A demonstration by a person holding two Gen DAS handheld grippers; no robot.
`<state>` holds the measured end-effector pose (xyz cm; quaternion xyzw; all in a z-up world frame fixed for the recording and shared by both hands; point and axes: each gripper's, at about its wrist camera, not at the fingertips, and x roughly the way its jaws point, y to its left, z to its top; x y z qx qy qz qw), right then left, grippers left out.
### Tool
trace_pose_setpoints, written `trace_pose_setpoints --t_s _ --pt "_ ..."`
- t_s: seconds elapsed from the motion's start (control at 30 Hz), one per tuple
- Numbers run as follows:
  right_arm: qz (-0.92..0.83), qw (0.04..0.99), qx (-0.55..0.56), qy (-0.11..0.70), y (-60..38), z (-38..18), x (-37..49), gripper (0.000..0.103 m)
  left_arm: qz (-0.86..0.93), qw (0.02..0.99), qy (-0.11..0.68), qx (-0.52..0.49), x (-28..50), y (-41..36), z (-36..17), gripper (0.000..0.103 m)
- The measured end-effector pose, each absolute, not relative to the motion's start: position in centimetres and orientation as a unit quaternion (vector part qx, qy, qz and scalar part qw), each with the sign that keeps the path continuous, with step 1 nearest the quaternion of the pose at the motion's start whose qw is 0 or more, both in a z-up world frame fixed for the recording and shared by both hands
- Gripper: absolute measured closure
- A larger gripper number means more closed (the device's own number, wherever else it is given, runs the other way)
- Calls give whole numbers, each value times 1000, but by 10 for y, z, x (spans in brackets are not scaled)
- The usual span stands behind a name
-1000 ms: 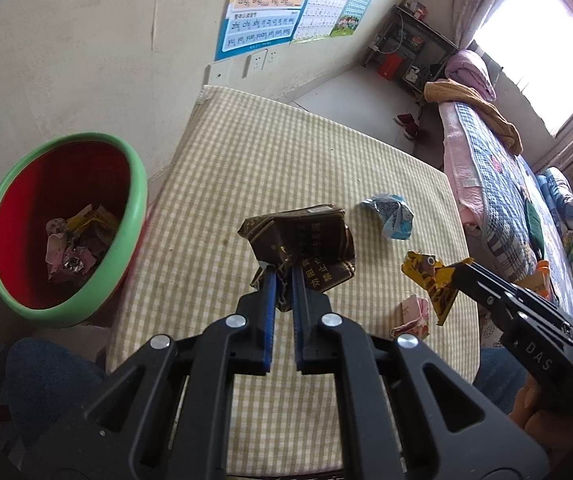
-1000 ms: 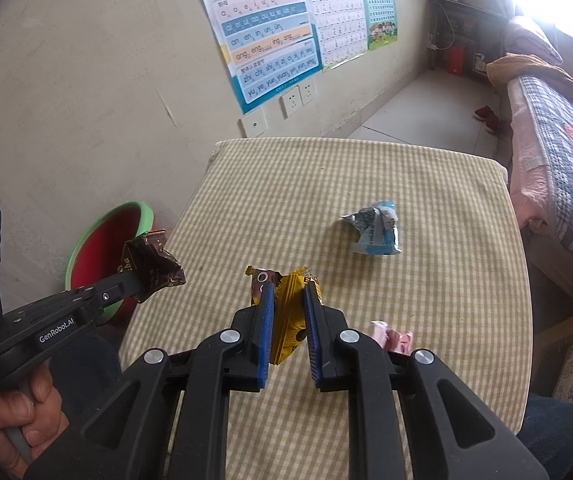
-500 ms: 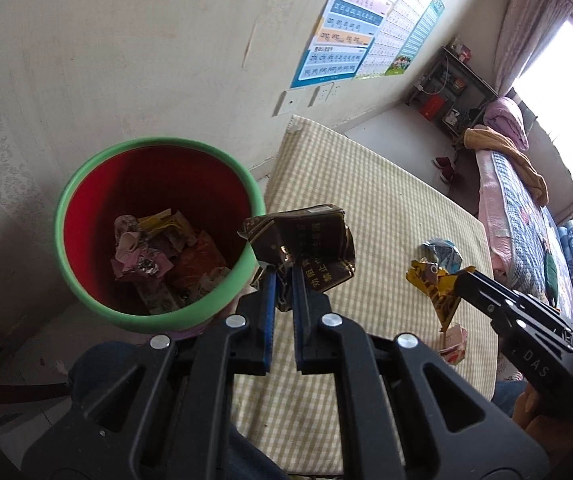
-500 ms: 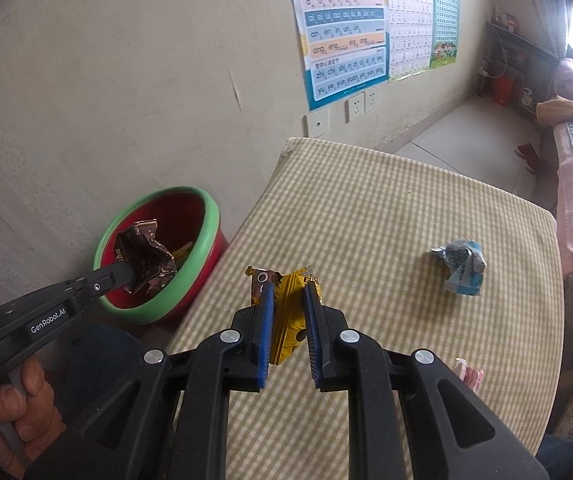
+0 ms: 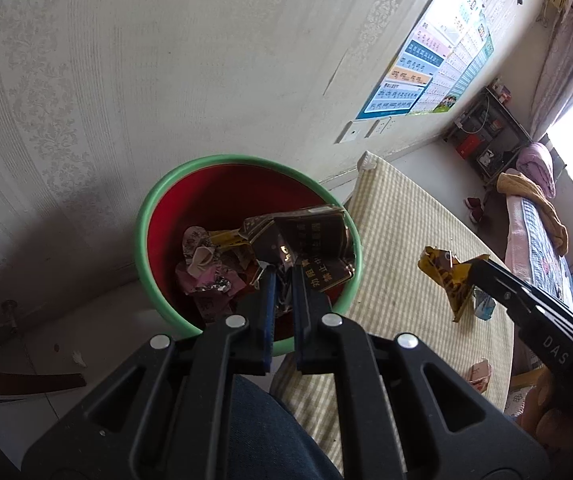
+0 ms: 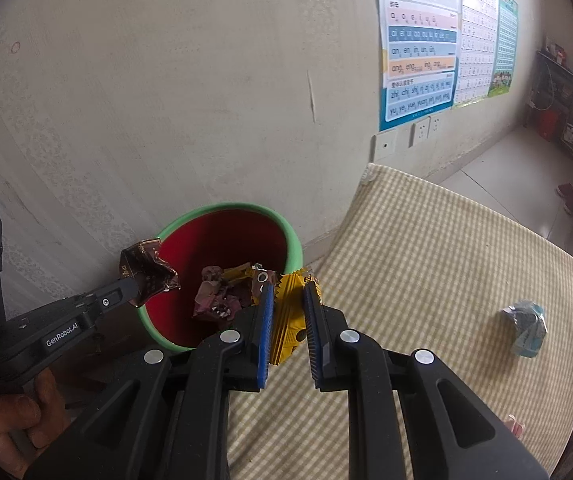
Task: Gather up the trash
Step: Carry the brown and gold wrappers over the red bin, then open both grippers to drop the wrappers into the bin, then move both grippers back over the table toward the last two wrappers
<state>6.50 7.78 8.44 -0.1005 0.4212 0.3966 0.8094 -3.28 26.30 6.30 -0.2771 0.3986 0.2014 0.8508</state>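
Trash bin [image 5: 148, 216], red inside with green rim, sits under left tool [image 5: 282, 270] clamping a brown wrapper [image 5: 310, 248]; right tool [image 6: 288, 290] grips a yellow wrapper [image 6: 288, 312] at the table [image 6: 446, 280] edge

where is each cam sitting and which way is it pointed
Left wrist: on the left gripper, aimed down over the red bin; dark wrapper clamped; a denim leg shows.
Right wrist: on the right gripper, aimed down at the table edge beside the bin; yellow wrapper clamped; the person's left hand shows.
Shared: the bin, both wrappers, the checked table, the blue wrapper, the wall posters.
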Motion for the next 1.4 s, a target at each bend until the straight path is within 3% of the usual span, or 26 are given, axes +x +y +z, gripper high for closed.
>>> trace_pose_setpoints --t_s 0.6,0.73,0.8,0.87,0.97,1.23,1.4 --pt "447 774 -129 430 171 61 62 84 223 831 405 -311 -42 310 41 94" --pt "451 773 -129 428 174 62 63 76 231 829 400 -316 -42 313 41 69" --pt "451 775 -124 426 171 63 63 53 235 829 396 -316 -42 313 42 52" --pt "451 777 -116 424 167 66 64 42 238 831 393 -315 -44 313 44 42" --pt "446 782 -109 422 157 71 64 33 239 833 388 -314 -44 310 49 28" --pt "421 797 -92 422 115 79 59 15 229 846 377 -300 -41 285 62 7" --pt "394 808 -82 431 78 78 59 10 213 851 384 -288 -33 258 65 6"
